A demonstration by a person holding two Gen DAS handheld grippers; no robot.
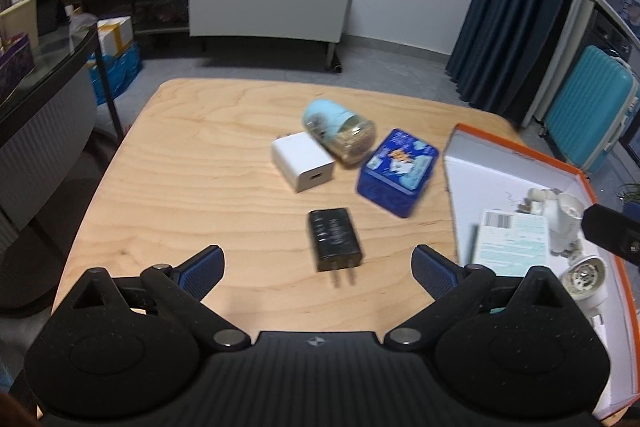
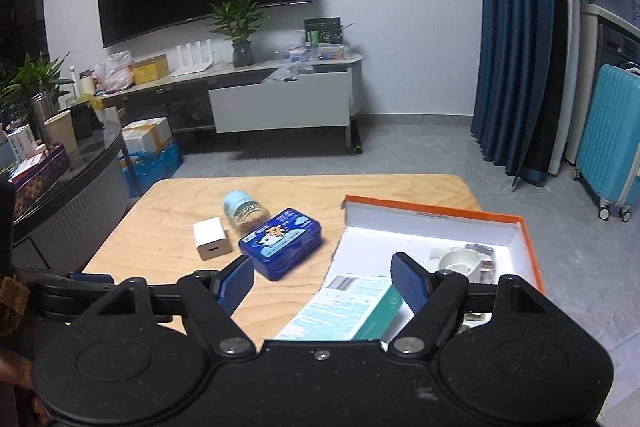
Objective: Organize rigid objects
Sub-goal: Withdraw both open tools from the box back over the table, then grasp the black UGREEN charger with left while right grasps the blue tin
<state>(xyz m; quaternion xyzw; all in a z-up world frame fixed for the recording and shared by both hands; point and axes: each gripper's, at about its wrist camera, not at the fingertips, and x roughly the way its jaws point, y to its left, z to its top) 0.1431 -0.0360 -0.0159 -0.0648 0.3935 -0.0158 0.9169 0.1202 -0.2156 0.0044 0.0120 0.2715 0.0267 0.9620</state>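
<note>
Black and matte, the plug [image 1: 335, 242] lies flat on the pale wood desk [image 1: 192, 187], dead ahead of the left gripper [image 1: 318, 267], between its jaws, which stand wide open and hold nothing. Its long axis runs straight away from the jaws, prongs pointing back at them, so the flat sides face the pads. The left hand is plainly nearer. Beyond lie a glossy white charger [image 1: 303, 160], a clear jar [image 1: 340, 132] on its side touching it, and a blue tin [image 1: 397, 173]. The orange-rimmed box [image 1: 516, 167] sits to the right (already part filled). The right gripper [image 2: 322, 281] hangs open over the box's near edge, empty.
</note>
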